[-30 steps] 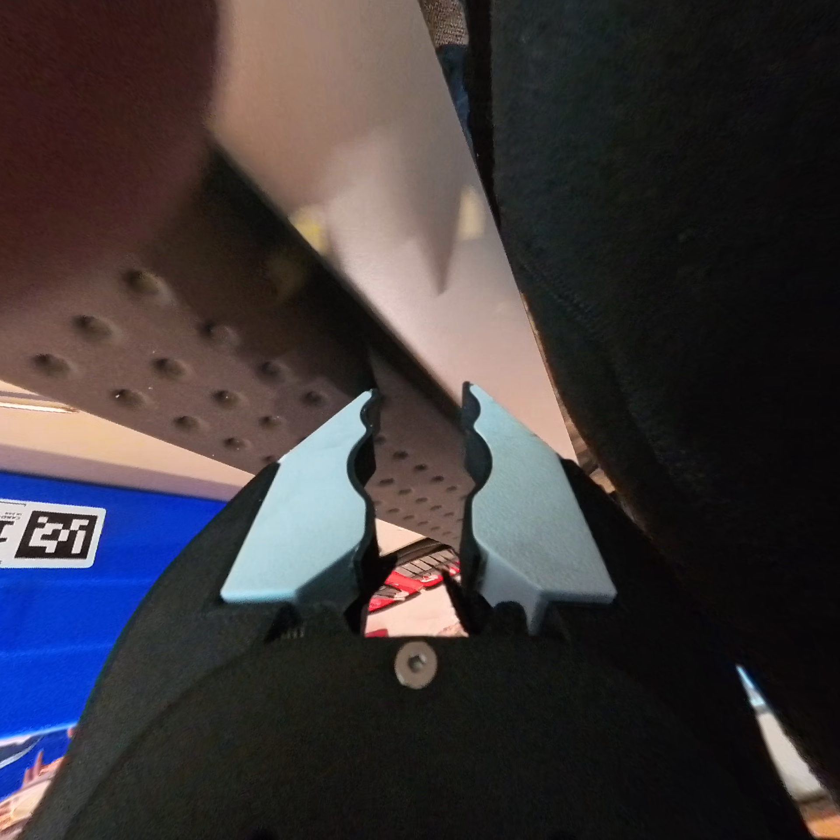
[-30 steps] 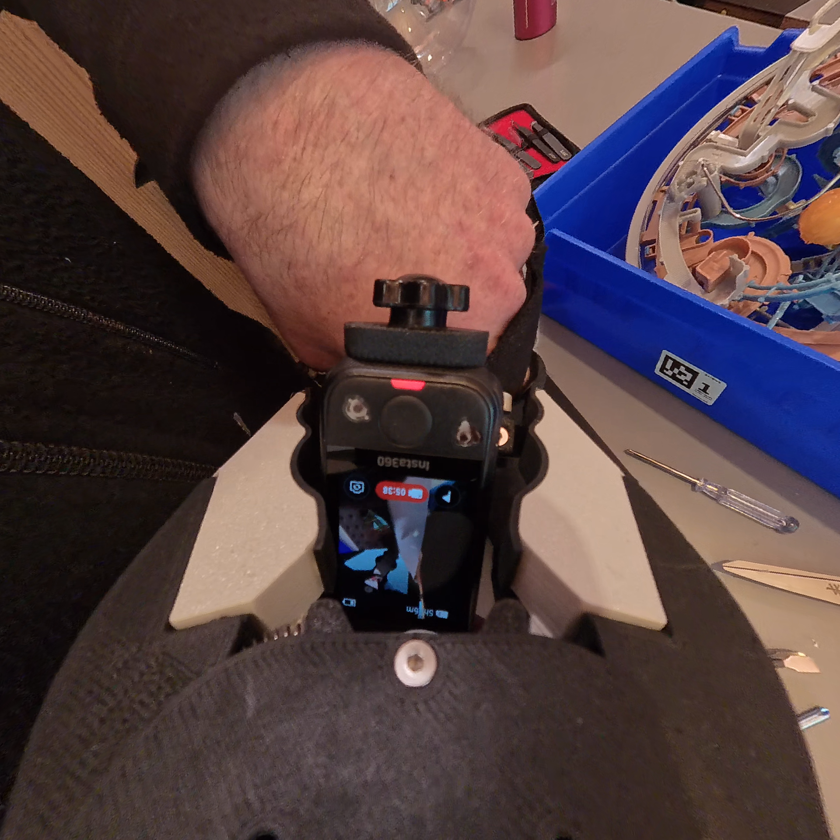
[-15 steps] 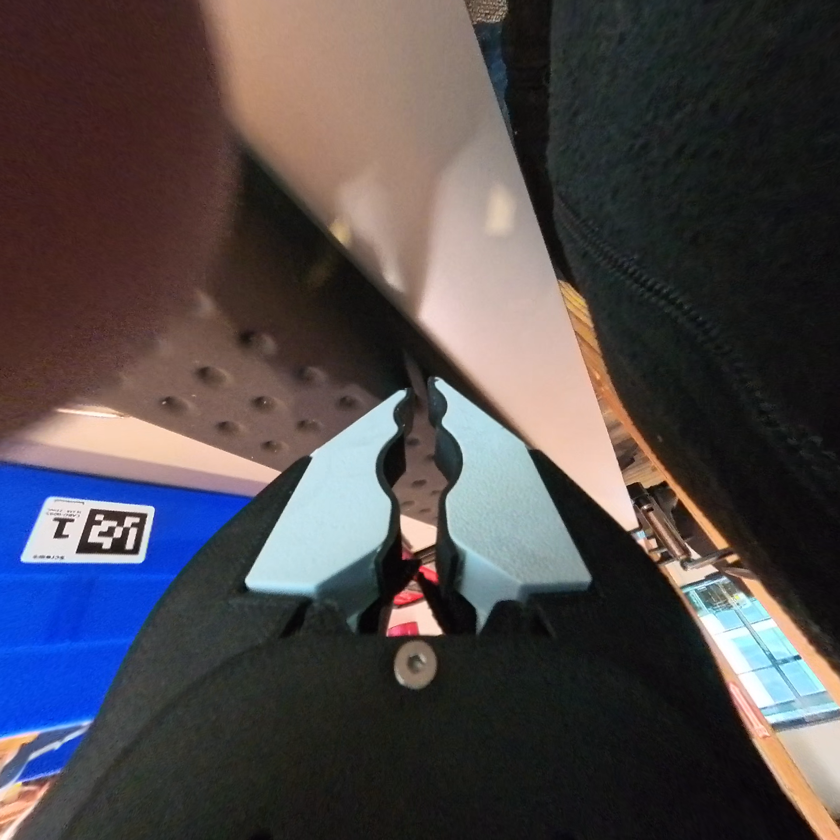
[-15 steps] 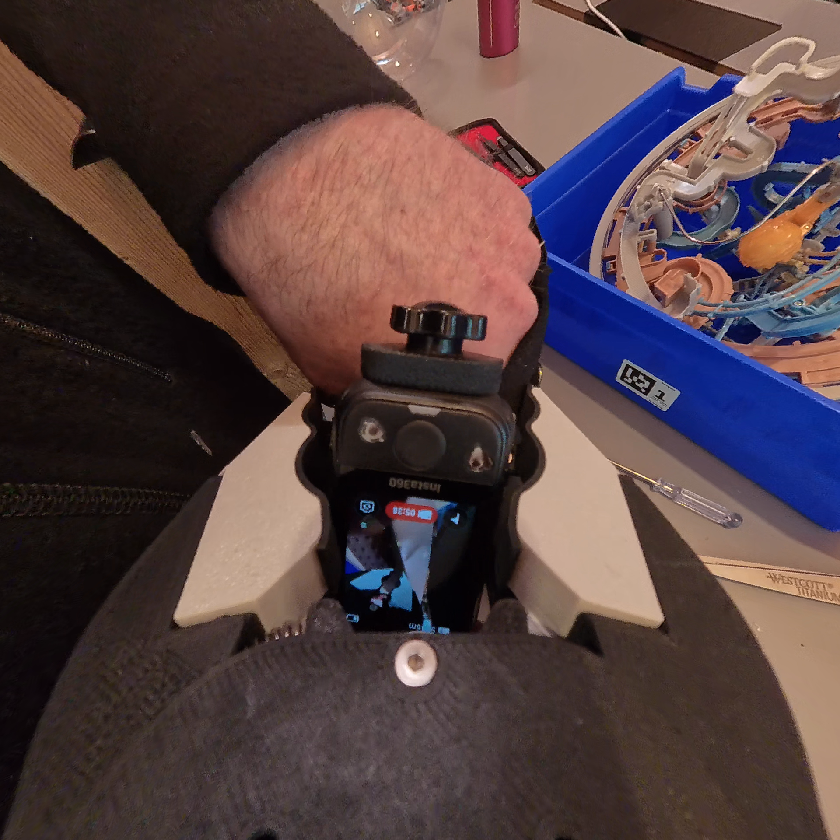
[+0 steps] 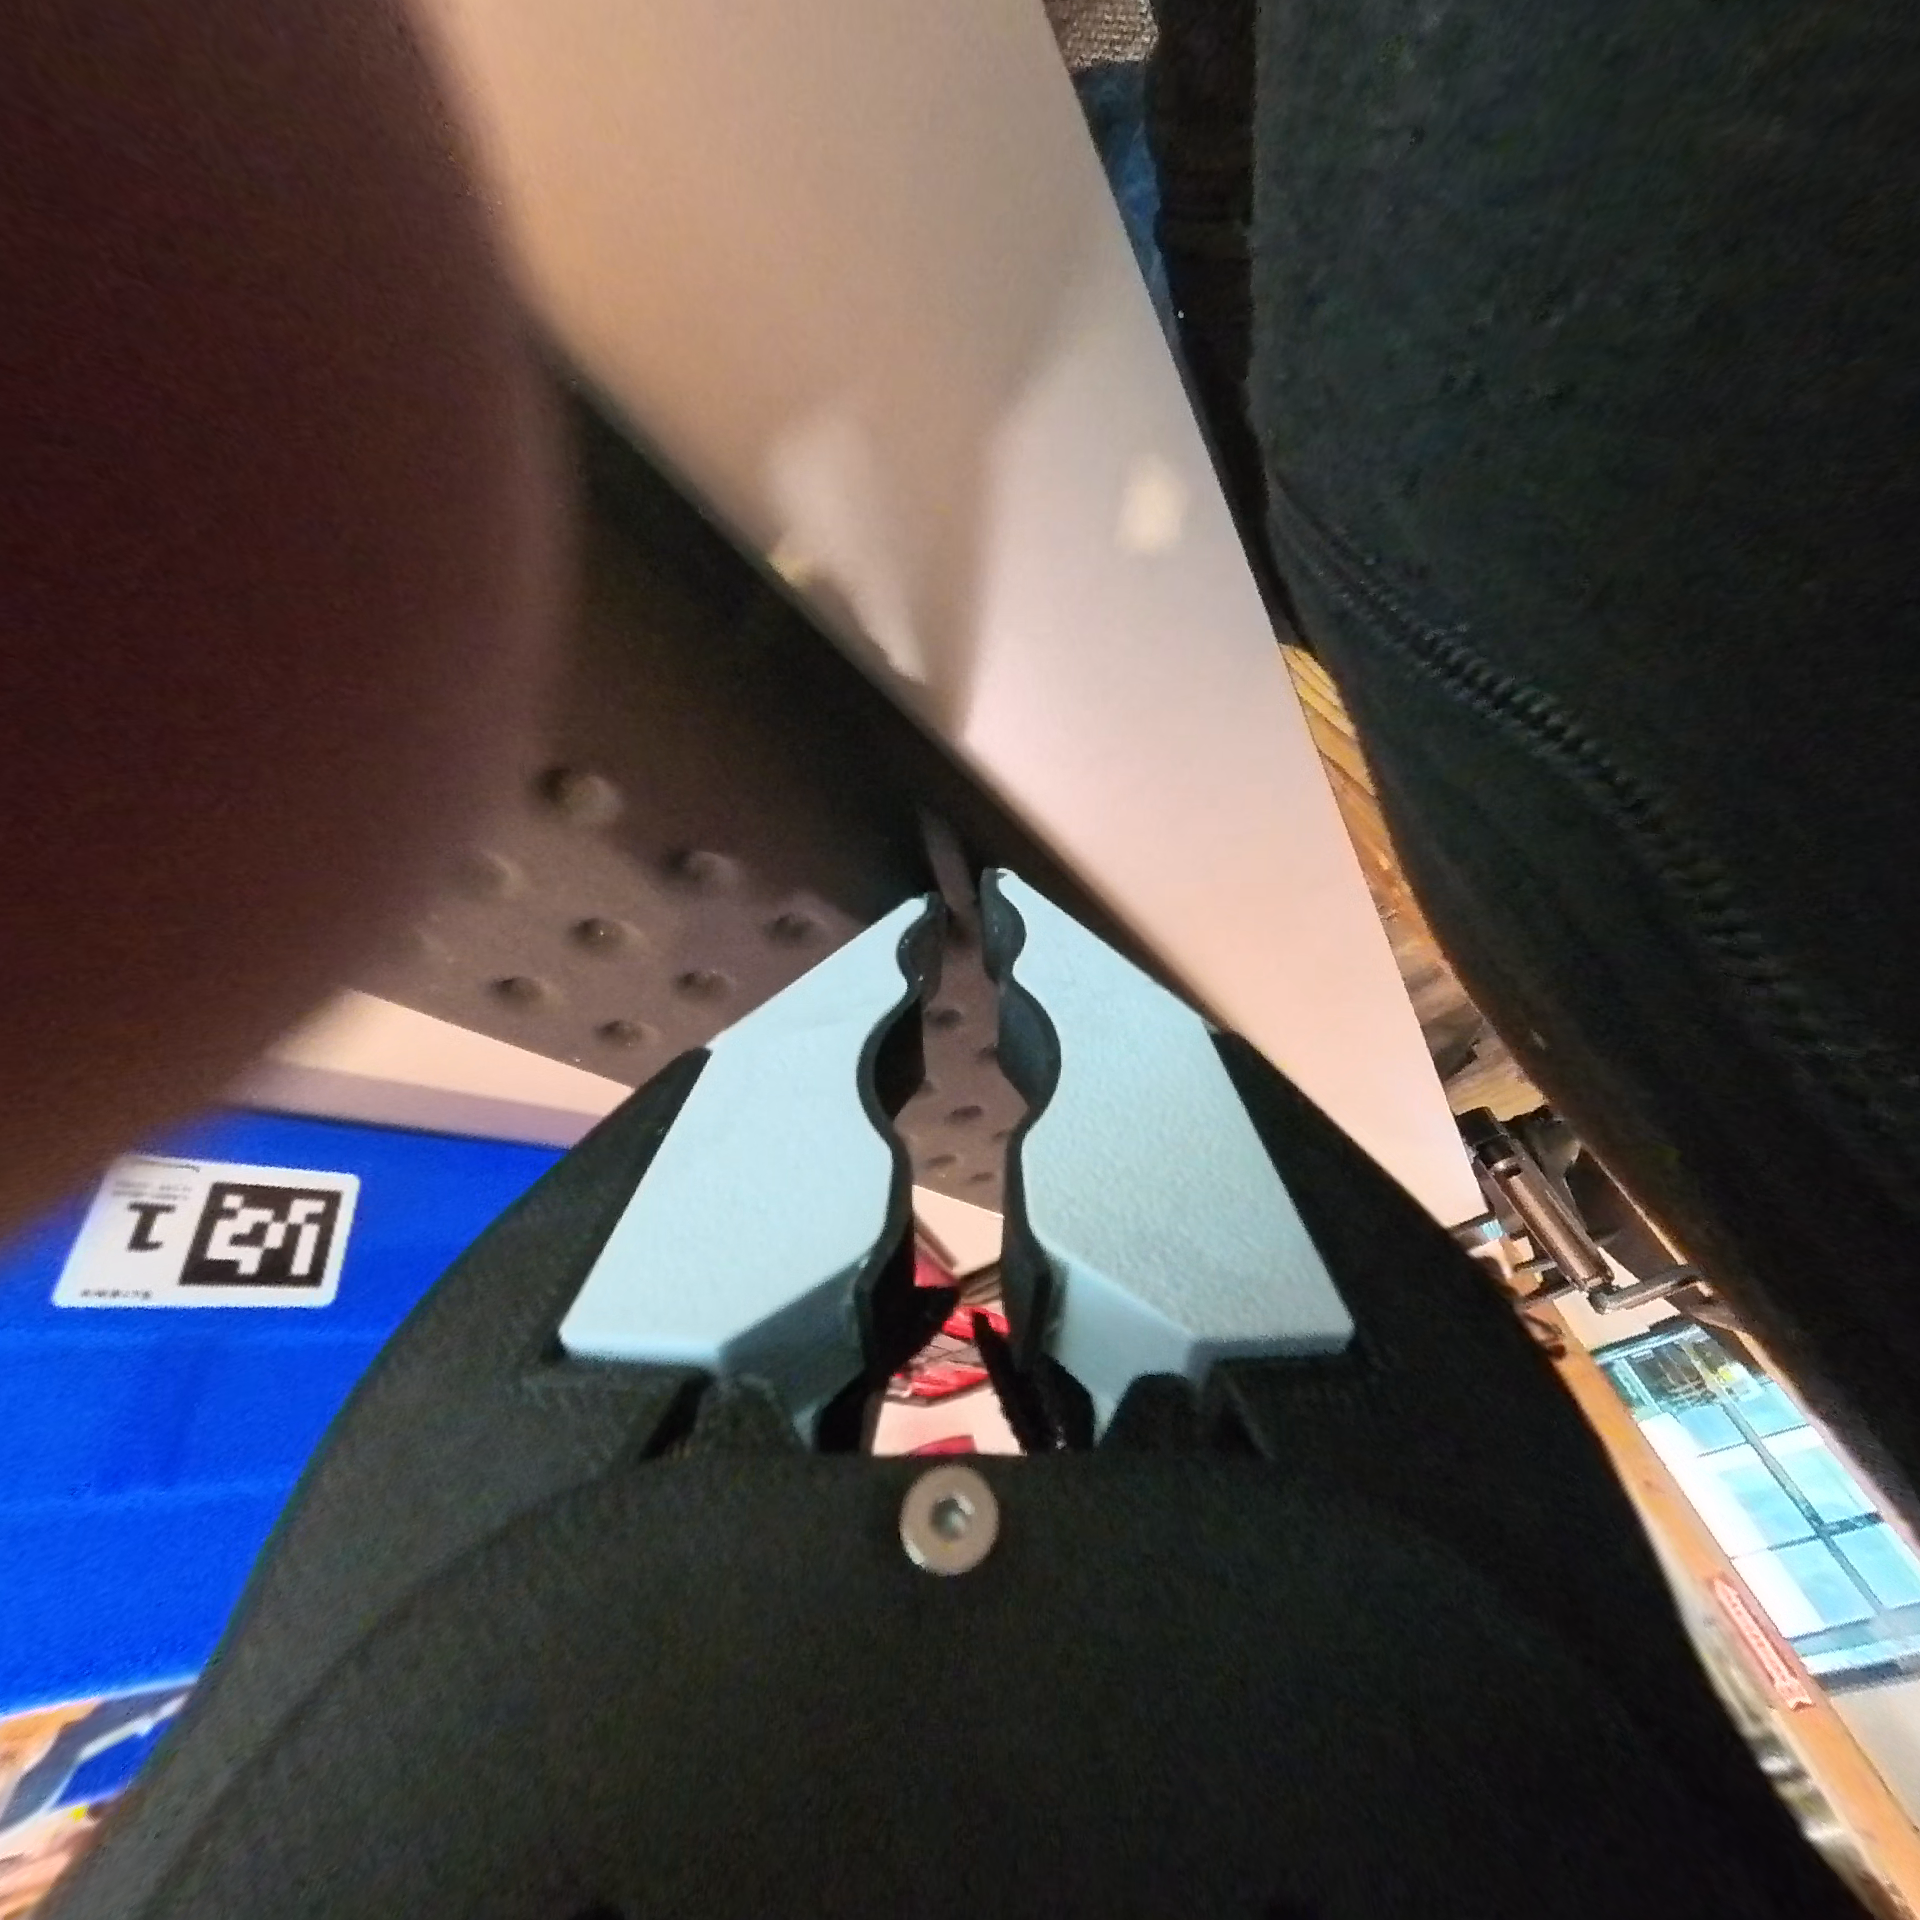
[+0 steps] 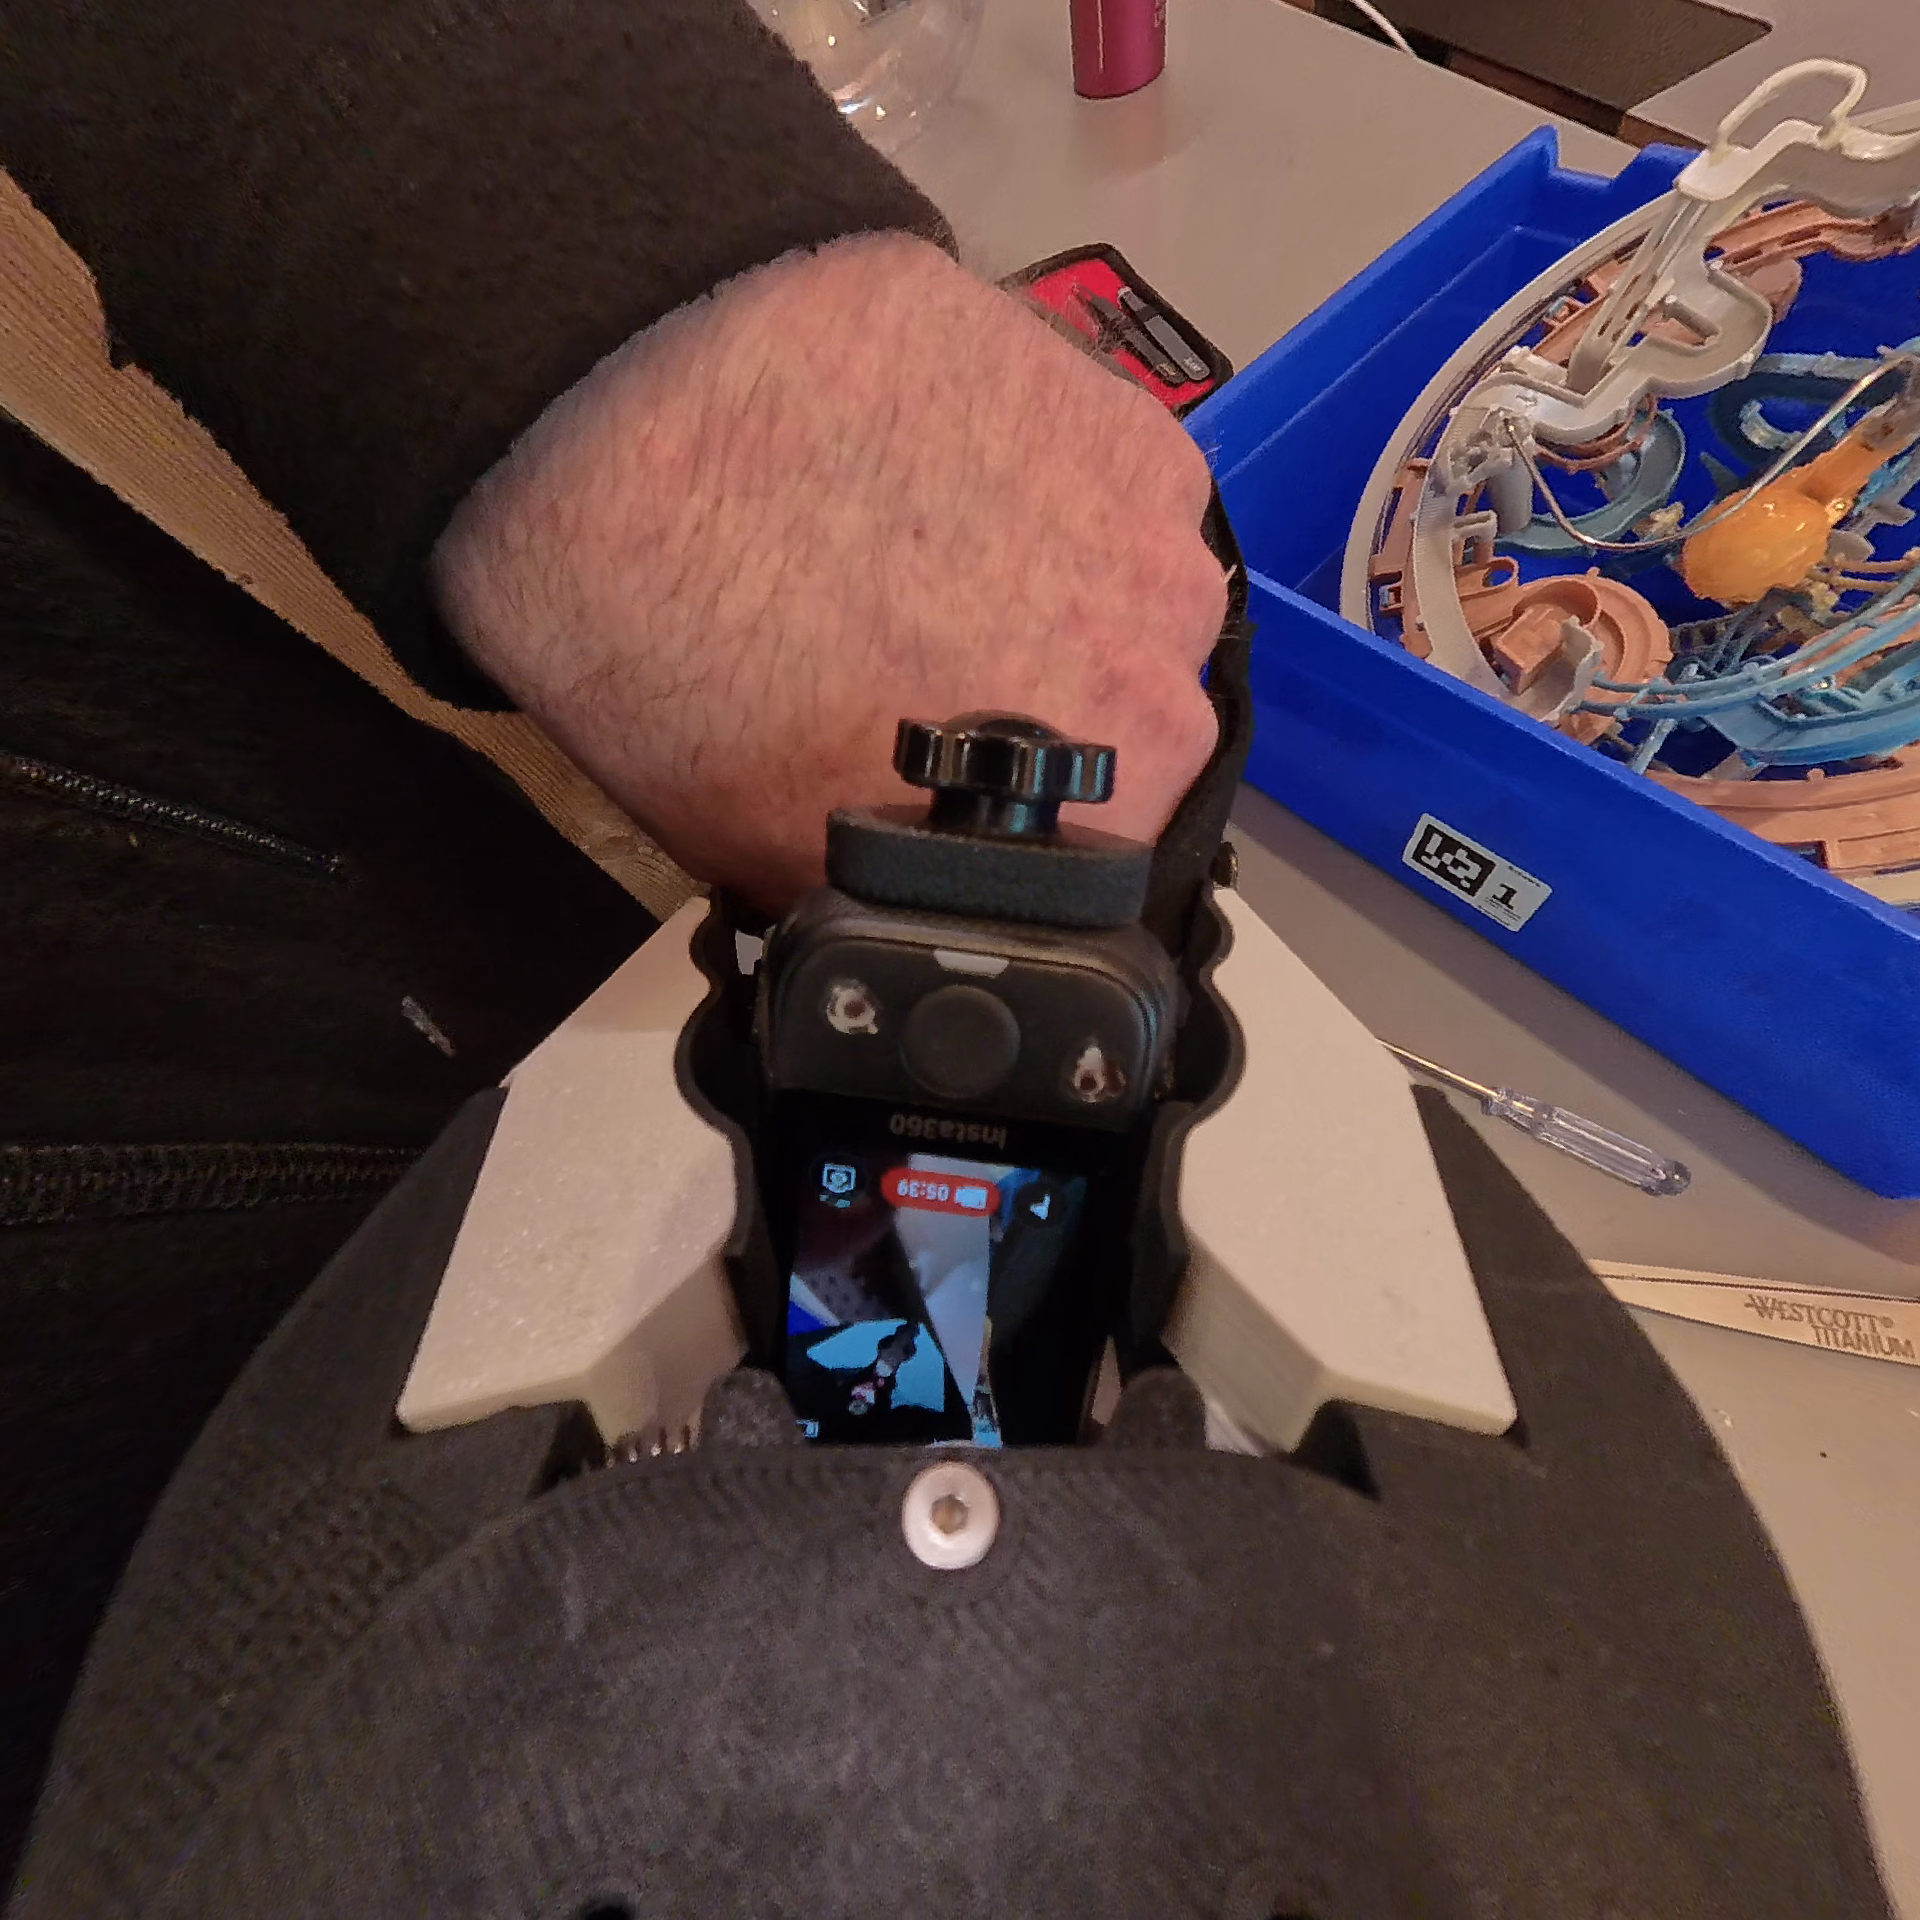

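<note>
Black plastic is filling the gap of the right tool [image 6: 966, 914]: a small camera [image 6: 961, 1039] with a lit screen is standing between its pale fingers, which are spread wide. We cannot tell if the pads are really pressing on its sides. A round black knob [image 6: 1003, 753] is sitting on top of the camera, and a hand [image 6: 831, 561] in a dark sleeve [image 6: 416, 260] is closing just behind it.

The left tool [image 5: 954, 914] is showing its light-blue fingers pressed almost together. Their tips are meeting at a thin dark strip below a dimpled dark panel [image 5: 623, 935], but we cannot say whether the strip is really being pinched. A dark garment [image 5: 1610, 623] with a zip is filling the right side of that view.

Further out, to the right, a blue bin [image 6: 1507, 790] is resting on the grey worktop [image 6: 1299, 156] and is holding a plastic track toy [image 6: 1662, 499]. A screwdriver [image 6: 1579, 1138] with a clear handle is lying just beside the bin, and a pale flat blade [image 6: 1714, 1299] is lying near it. A red case [image 6: 1122, 312] is showing behind the hand.
</note>
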Tool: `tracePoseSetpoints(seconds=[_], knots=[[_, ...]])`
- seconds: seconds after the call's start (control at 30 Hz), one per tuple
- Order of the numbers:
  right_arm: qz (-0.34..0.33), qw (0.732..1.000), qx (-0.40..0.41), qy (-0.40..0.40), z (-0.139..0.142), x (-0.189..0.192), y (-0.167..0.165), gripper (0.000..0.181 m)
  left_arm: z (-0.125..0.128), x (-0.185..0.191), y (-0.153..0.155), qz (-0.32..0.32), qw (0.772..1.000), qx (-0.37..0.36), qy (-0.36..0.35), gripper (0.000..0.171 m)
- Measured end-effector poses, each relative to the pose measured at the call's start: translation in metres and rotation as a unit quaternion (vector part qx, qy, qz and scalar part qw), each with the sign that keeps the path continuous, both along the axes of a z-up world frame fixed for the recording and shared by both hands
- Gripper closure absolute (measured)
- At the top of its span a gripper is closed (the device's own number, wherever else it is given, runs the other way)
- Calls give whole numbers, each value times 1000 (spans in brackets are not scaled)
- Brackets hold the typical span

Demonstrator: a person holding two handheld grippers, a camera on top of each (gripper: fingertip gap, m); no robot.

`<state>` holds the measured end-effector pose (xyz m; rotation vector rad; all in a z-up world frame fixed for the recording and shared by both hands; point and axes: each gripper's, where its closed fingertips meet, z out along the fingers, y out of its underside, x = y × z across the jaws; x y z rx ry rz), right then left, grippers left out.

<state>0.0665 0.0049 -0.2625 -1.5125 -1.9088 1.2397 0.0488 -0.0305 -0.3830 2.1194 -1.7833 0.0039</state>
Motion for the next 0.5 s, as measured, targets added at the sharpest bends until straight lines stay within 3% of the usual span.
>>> tracePoseSetpoints(seconds=[0.5], knots=[[-16, 1000, -12, 2, -2, -1, 2, 97, -3, -2, -4, -19, 1000, -18, -3, 168]])
